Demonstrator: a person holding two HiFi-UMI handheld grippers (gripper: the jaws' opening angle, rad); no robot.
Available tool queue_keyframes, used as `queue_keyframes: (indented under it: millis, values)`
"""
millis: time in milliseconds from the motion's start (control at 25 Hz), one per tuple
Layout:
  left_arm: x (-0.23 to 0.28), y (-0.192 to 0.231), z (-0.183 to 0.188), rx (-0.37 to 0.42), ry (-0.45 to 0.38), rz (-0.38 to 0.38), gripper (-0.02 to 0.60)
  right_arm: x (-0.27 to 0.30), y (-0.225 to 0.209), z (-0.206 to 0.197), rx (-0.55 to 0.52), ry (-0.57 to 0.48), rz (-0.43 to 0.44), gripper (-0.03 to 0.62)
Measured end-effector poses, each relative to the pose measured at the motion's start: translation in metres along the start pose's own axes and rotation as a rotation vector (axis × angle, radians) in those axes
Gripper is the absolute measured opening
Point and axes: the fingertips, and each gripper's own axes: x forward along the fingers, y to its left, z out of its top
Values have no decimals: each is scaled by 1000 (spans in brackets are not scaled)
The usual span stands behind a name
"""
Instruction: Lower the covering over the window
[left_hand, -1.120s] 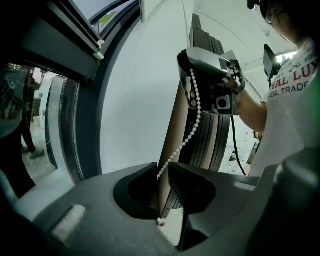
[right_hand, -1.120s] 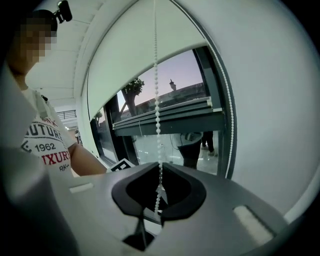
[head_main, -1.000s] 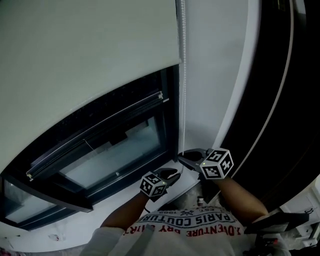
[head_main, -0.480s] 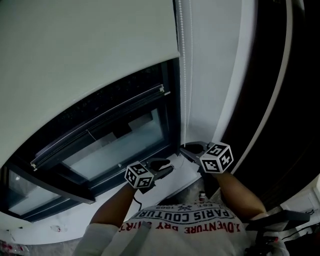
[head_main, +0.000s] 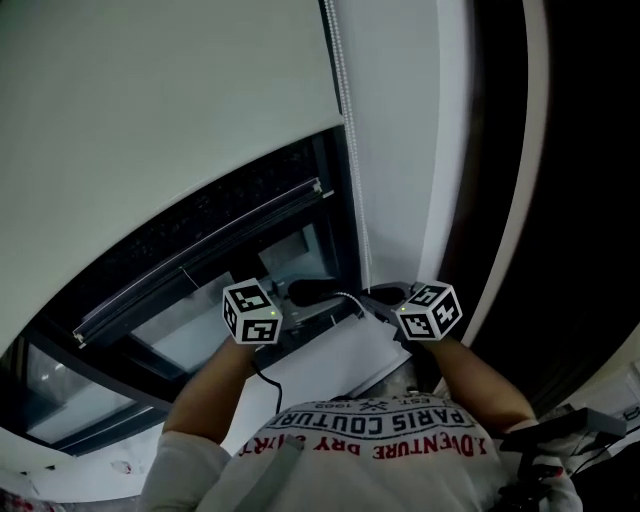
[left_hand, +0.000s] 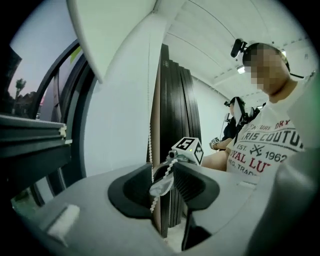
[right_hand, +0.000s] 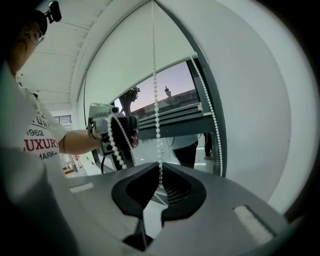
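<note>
The white roller blind covers the upper part of the dark-framed window. Its white bead chain hangs down the right side of the frame. My right gripper is shut on one strand of that chain just above the sill, and the strand runs straight down into its jaws. My left gripper is level with the right one and a little to its left. Its jaws have just been opening and stand open, with the chain hanging loose between them, not pinched.
Tall dark panels stand close on the right. The white sill lies below both grippers. The chain's second strand hangs along the window frame. Another person stands in the room behind.
My left gripper has risen from sill height to the level of the right gripper, beside the chain. The right gripper has stayed put on the chain.
</note>
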Motion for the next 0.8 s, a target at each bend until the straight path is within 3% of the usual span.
queue_keyframes:
  millis: [160,400,680,800]
  values:
    - [-9,-5,42,30,-30,-61,141,-1,-2,-1,6,-2,-12,17]
    - [-15,14,102,77,-122,-19,140,0,1,-2,-7,4,-15,17]
    - [7,51,154,26,-204,28,140,14,0,0,-5,1,-14,17]
    - [17,52,170,19,-227,6,138,16,-1,1,-8,8,-13,17]
